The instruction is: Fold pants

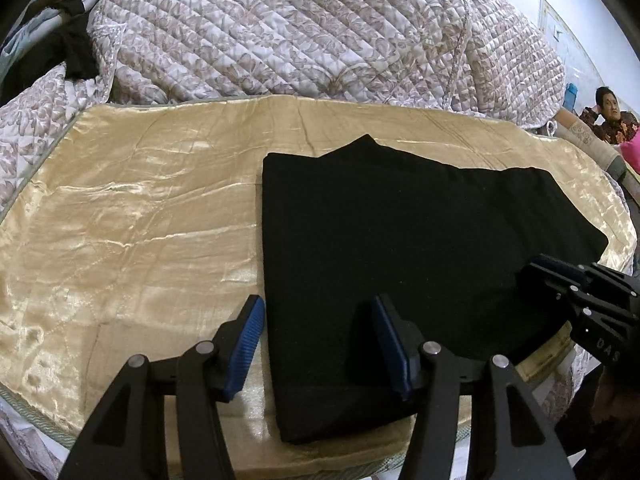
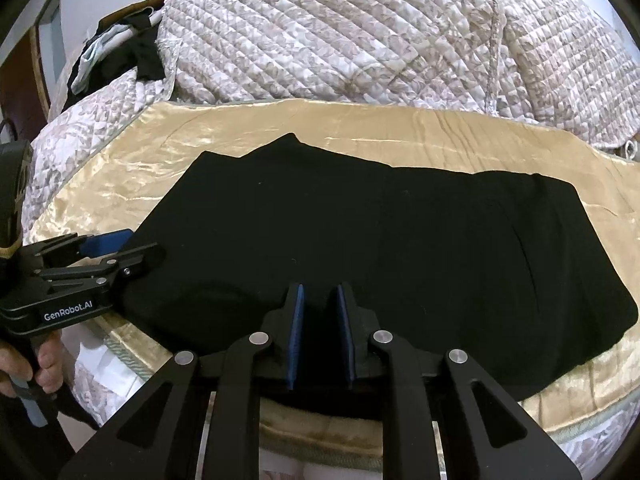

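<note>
- The left gripper sat nearest the left wrist camera, above the near left corner of the pants. Its jaws stood spread, with black cloth showing in the gap, but the pads did not press on it.
- The right gripper sat over the near edge of the pants. Its jaws stood close together with a narrow gap left between them. Cloth lay below that gap; no pinch on it was visible, so the gripper read as released.
- A hand held the left gripper's handle at the left edge of the right wrist view.
- The pants lay flat on the gold satin cover as 1 compact dark block, toward the cover's right half. The near and left edges looked straight. The far edge showed 1 small raised peak, so the layers there were not fully square.
- Judged from this layout, the main folds were done and the bundle had been set down. What remained was at most 1 more fold across, or a tidy of the far edge.
- Beyond the cover, a quilted blanket was heaped, apart from the pants.
</note>
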`<state>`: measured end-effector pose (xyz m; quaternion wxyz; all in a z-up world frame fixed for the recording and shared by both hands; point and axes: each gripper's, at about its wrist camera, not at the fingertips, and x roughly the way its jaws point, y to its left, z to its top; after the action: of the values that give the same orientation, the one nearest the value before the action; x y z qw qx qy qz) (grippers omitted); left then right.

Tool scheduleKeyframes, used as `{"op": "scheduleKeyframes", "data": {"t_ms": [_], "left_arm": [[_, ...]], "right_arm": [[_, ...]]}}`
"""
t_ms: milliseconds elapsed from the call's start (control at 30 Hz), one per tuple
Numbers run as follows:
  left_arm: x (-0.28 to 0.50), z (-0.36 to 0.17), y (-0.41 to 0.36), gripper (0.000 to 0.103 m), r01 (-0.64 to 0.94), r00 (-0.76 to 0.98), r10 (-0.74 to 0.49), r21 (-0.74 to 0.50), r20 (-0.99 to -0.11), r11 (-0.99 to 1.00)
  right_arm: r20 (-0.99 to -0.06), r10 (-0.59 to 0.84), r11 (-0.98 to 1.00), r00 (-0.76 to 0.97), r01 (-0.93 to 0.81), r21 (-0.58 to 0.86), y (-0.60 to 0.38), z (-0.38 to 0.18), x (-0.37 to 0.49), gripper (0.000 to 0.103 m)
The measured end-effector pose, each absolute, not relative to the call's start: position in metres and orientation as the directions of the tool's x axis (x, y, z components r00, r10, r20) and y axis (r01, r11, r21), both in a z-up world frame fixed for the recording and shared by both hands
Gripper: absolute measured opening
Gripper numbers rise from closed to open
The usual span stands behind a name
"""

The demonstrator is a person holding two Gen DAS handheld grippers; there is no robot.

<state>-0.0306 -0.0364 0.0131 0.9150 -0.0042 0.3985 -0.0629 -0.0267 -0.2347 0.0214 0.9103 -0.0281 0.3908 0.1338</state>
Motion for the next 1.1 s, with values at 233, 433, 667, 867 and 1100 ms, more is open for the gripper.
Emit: {"op": "scheduleKeyframes", "data": {"t_ms": [233,433,667,867,1100], "left_arm": [[-0.034,0.025,-0.029,0.059,0.099,0.697,-0.121,-0.072,-0.706,0.993],[-0.042,0.034,-0.042,0.059,0.178,0.714,-0.193,-0.093,-0.673,0.98],[-0.041,0.017,-0.056,0.059,0.215,0.678,-0.187,-0.052,-0.71,0.975],[-0.041,0.016,-0.057,0.06,0.215,0.679,-0.192,-0.058,-0.709,0.975],[-0.042,0.016,-0.057,0.061,0.213,0.678,-0.192,-0.06,-0.709,0.975]], "right_arm": [[-0.722,0.14,0.99,0.677,-0.112,0.087,-0.27,0.025,-0.022,0.03],[-0.659,0.2,0.979,0.725,-0.182,0.096,-0.26,0.044,-0.032,0.03],[-0.717,0.252,0.957,0.65,-0.278,0.084,-0.234,0.023,-0.023,0.03],[-0.721,0.174,0.985,0.671,-0.109,0.137,-0.28,0.028,-0.016,0.03],[-0.663,-0.01,0.966,0.749,0.179,0.188,-0.353,0.056,-0.025,0.042]]}}
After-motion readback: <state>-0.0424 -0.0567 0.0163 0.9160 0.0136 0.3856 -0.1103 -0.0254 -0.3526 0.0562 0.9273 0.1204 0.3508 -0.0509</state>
